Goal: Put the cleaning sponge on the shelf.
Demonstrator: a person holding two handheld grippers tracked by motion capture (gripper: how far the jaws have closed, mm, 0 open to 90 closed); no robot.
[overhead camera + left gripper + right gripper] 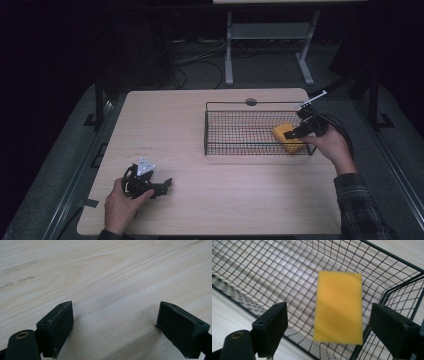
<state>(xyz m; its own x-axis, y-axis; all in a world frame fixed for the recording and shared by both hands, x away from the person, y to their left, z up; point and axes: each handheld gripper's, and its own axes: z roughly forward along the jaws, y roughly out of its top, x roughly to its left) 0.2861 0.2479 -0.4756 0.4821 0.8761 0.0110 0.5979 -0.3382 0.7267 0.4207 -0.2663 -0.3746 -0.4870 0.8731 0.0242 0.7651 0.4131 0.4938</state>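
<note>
My right gripper (pixel 329 332) hangs open over the wire basket (pixel 215 125), the yellow sponge (pixel 339 307) inside at twelve o'clock, long axis running away from me. My left gripper (pixel 113 327), open too, idles over bare surface (pixel 105 270).

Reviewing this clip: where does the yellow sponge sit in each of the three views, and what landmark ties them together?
High view: the yellow sponge lies in the wire basket's right end, under the right gripper.
Left gripper view: bare wooden table between open jaws; the sponge is not in it.
Right gripper view: sponge at centre, inside the basket, between the open jaws and not touching them.
Shared landmark: the light wooden tabletop.
</note>
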